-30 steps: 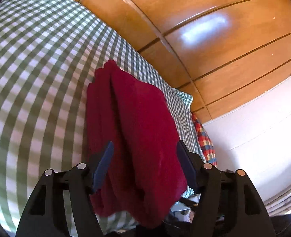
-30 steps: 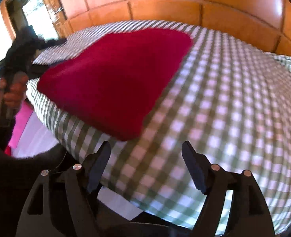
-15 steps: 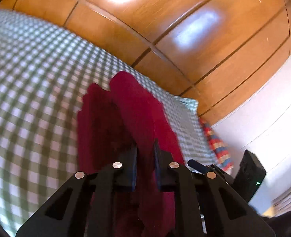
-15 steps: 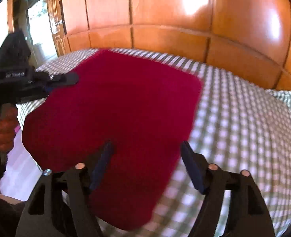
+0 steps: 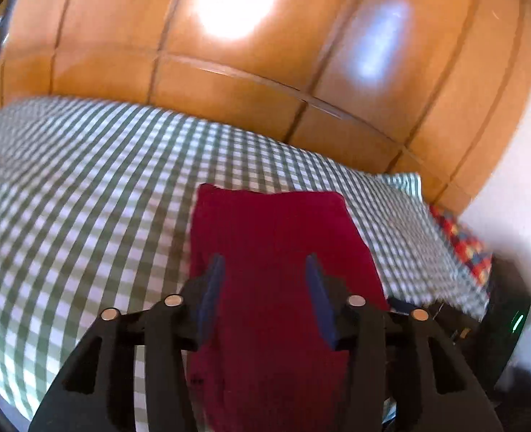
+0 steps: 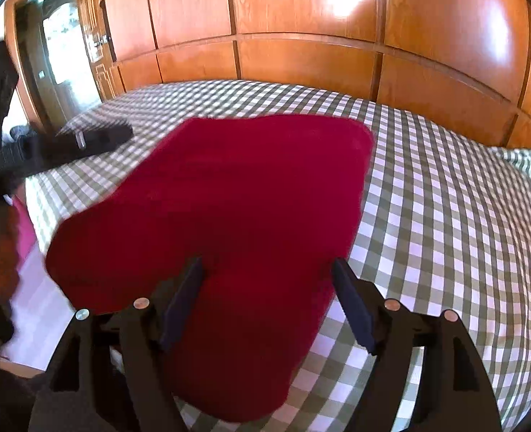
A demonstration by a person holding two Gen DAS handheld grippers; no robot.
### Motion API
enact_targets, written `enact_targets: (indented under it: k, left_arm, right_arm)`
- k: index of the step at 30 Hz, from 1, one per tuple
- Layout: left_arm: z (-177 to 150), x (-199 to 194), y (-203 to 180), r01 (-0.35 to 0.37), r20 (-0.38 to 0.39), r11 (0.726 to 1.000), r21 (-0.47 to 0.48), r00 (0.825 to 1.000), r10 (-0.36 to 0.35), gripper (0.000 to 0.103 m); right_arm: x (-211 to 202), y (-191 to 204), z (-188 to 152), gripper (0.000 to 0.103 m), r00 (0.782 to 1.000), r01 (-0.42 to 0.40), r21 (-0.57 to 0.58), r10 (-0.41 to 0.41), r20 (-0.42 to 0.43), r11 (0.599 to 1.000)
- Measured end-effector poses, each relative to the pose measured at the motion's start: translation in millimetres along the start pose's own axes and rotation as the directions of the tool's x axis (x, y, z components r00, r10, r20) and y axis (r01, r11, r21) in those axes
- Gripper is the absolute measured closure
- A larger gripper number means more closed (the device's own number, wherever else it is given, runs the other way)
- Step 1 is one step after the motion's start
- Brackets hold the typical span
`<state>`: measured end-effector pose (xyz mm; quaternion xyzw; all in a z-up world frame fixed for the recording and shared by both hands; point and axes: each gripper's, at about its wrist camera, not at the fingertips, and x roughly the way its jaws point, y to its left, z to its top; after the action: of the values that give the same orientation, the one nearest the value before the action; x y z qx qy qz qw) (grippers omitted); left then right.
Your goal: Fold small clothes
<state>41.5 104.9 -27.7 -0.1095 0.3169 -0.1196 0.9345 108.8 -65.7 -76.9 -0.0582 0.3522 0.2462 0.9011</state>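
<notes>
Since half a second ago the left gripper (image 5: 262, 280) has let go of the red cloth (image 6: 236, 223); its jaws are opening, pads clear of the fabric below. Right gripper (image 6: 267, 289) hangs spread wide over the cloth's near edge. Cloth lies flat, folded, smooth, on the green-checked bedsheet (image 6: 445, 216). Wooden headboard (image 6: 301, 18) behind; plaid fabric (image 5: 463, 248) at the bed's edge.

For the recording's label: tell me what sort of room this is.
Most likely a bedroom. A bed under a green-and-white checked sheet fills the view, glossy wood panelling stands behind it, and a dark red garment lies on the sheet for folding.
</notes>
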Motion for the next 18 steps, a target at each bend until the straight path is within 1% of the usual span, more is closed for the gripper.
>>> enact_targets:
  k: [1, 2, 4, 6, 8, 11, 15, 18]
  left_arm:
    - [-3, 4, -5, -0.019, -0.012, 0.999, 0.038, 1.000, 0.019, 0.057]
    - [-5, 9, -8, -0.024, -0.024, 0.999, 0.047, 0.999, 0.025, 0.057]
    - [-6, 20, -10, -0.020, -0.057, 0.999, 0.033, 0.998, 0.022, 0.057]
    - [-10, 25, -8, -0.031, -0.064, 0.999, 0.032, 0.997, 0.033, 0.057]
    - [-11, 28, -8, -0.036, -0.067, 0.999, 0.032, 0.997, 0.038, 0.057]
    - [-14, 32, -7, -0.052, -0.077, 0.998, 0.045, 0.995, 0.055, 0.057]
    - [-19, 39, -5, -0.069, -0.092, 0.996, 0.064, 0.993, 0.075, 0.057]
    - [-22, 42, -3, -0.072, -0.101, 0.995, 0.064, 0.992, 0.078, 0.057]
  right_arm:
    - [-8, -6, 5, 0.028, 1.000, -0.014, 0.030, 0.014, 0.013, 0.999]
    - [-13, -11, 11, 0.027, 0.999, -0.027, 0.051, 0.025, 0.025, 0.998]
    - [-20, -18, 22, 0.027, 0.997, -0.062, 0.089, 0.058, 0.049, 0.994]
    - [-20, -21, 34, 0.027, 0.996, -0.073, 0.110, 0.066, 0.065, 0.991]
    - [-11, -21, 46, 0.027, 0.997, -0.050, 0.122, 0.043, 0.063, 0.991]
    - [9, -24, 59, 0.027, 0.999, -0.029, 0.158, 0.023, 0.038, 0.987]
    - [34, -27, 61, 0.027, 1.000, 0.015, 0.187, -0.014, -0.007, 0.982]
    - [55, -31, 55, 0.024, 0.998, 0.052, 0.195, -0.043, -0.053, 0.979]
